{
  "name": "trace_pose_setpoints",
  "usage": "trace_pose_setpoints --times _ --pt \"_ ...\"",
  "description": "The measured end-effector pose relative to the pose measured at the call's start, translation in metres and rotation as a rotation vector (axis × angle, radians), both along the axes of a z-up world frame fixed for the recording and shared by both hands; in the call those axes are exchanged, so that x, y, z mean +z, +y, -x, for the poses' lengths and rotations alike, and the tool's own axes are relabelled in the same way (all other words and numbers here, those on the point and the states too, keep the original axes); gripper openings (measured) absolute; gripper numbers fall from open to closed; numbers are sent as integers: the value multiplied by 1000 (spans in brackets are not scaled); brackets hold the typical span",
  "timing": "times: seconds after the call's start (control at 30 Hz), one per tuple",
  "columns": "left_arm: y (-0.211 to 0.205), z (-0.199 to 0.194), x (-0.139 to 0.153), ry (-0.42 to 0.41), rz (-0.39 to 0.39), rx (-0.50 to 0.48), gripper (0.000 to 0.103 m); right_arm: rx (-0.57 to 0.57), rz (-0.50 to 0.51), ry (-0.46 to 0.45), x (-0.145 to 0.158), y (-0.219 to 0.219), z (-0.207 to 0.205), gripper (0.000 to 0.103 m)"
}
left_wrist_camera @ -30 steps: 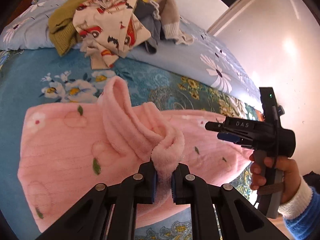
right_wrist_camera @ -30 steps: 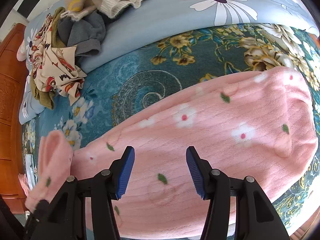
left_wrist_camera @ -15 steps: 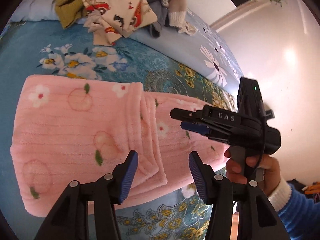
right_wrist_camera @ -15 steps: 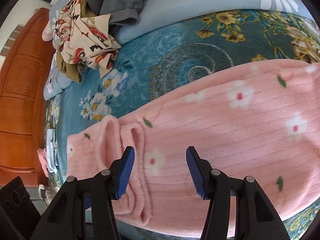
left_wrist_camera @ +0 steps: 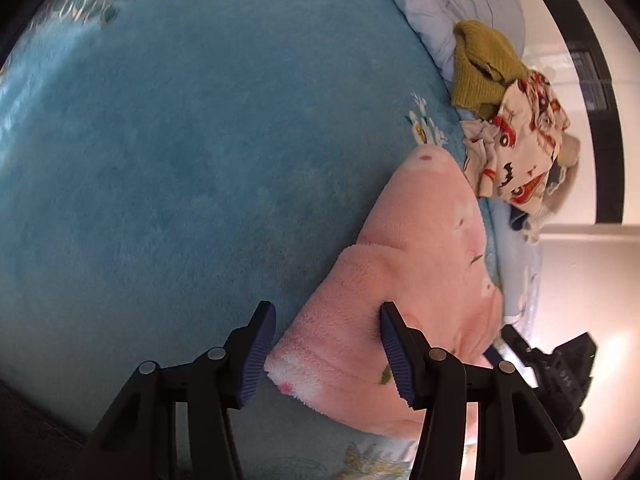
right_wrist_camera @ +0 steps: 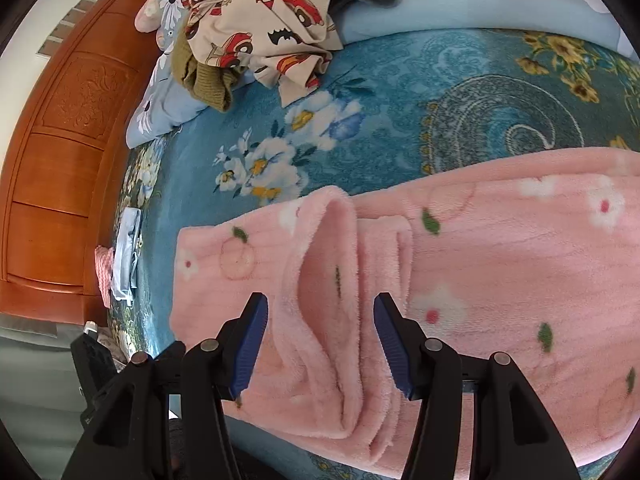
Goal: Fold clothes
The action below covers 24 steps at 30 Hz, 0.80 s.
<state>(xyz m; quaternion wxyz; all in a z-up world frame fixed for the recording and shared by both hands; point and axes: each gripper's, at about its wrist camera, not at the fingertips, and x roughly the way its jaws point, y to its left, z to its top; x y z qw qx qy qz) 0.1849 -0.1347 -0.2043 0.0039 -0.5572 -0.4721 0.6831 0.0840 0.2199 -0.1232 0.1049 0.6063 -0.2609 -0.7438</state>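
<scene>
A pink fleece garment (right_wrist_camera: 500, 280) with flower and leaf prints lies flat on the blue floral bedspread (right_wrist_camera: 400, 128). Its sleeve is folded across the body, forming a raised ridge (right_wrist_camera: 344, 280). My right gripper (right_wrist_camera: 320, 344) is open, its fingers on either side of that ridge, just above it. My left gripper (left_wrist_camera: 326, 354) is open at the garment's corner (left_wrist_camera: 400, 280), with the edge of the fleece between its fingers. The right gripper's black body (left_wrist_camera: 560, 372) shows at the lower right of the left wrist view.
A heap of unfolded clothes, a car-print piece (right_wrist_camera: 264, 20) and an olive knit (right_wrist_camera: 208, 80), lies on the light blue quilt at the back. It also shows in the left wrist view (left_wrist_camera: 516, 136). A wooden headboard (right_wrist_camera: 68, 140) stands at the left, with small folded items (right_wrist_camera: 120, 256) beside it.
My left gripper let go of the sleeve, leaving it folded across the body, then swung left to the garment's corner. My right gripper moved left over the folded sleeve.
</scene>
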Motion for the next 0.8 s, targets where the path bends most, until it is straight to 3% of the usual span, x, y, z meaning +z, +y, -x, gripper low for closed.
trace_pose_setpoints --times 0.27,0.33,0.4,0.43,0.63,0.8 --pt "-18 -9 -2 22 -66 25 60 9 -66 -30 -5 -21 11 55" --pt "-17 -8 1 34 -72 7 60 -20 -78 -60 -10 -21 13 38" --pt "-17 -6 2 40 -83 -5 60 -28 -50 -78 -13 -23 13 14" --pt "-16 -6 3 42 -90 -8 60 -15 -56 -75 -10 -26 12 7" --pt "-15 -6 11 72 -91 -25 60 62 -57 41 35 -30 6 4" --pt "-6 -2 13 52 -56 -79 60 55 -125 -29 21 -7 1 4"
